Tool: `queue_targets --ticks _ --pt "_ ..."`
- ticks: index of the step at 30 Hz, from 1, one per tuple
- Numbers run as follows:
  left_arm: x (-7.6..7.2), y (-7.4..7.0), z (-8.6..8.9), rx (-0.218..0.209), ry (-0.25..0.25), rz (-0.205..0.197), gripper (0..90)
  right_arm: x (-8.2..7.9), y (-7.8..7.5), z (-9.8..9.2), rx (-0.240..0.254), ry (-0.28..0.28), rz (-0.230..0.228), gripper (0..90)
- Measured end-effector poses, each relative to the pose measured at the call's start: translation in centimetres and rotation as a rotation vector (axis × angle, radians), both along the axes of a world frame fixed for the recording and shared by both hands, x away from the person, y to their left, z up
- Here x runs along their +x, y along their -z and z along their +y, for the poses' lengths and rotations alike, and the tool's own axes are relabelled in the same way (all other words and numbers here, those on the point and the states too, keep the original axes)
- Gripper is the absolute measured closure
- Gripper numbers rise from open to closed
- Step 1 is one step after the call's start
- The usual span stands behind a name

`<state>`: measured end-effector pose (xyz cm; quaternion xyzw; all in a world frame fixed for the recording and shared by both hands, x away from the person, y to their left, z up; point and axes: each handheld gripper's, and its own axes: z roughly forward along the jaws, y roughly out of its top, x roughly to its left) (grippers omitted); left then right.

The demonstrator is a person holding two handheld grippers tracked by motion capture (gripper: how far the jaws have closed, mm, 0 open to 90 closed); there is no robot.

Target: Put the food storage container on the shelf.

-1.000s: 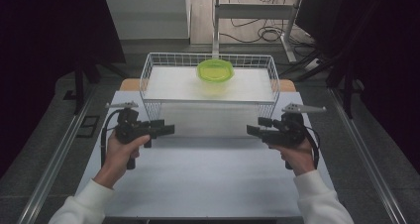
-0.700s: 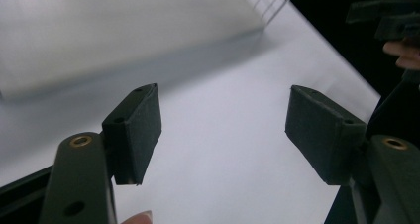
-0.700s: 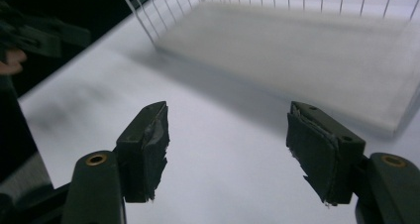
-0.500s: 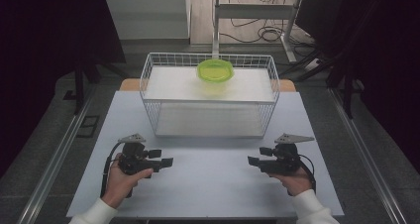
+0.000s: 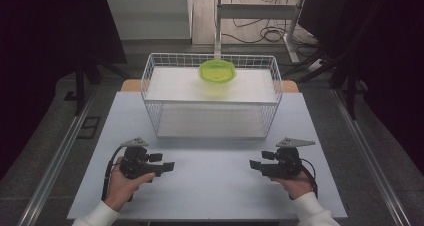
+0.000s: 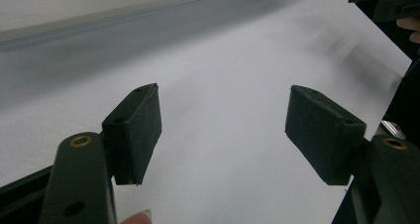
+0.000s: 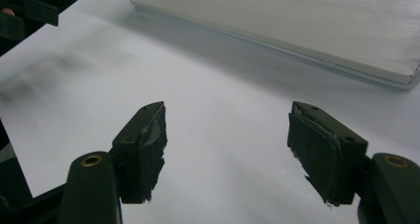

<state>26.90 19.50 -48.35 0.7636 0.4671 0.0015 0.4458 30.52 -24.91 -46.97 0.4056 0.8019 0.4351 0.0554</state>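
We see the left gripper (image 5: 169, 166) low over the near left of the white worktop (image 5: 215, 181), jaws spread wide with nothing between them. The right gripper (image 5: 255, 165) sits low at the near right, jaws likewise spread and empty, the two pointing toward each other. A green bowl (image 5: 217, 72) rests in the wire basket (image 5: 150, 83) at the far side, well apart from both.

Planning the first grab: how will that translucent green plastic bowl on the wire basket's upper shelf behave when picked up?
The translucent green plastic bowl looks thin-walled, so probably light and slightly flexible. Its glossy rim may slip between pads. Wide and low, it seems unlikely to tip on the white wire basket.
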Motion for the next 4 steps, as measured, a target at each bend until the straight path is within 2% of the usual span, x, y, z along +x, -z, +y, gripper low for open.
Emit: queue_targets --ticks 4 --pt "0.04 0.11 0.07 0.008 0.003 0.001 29.4 0.06 0.05 0.18 -0.012 -0.003 -0.016 29.4"
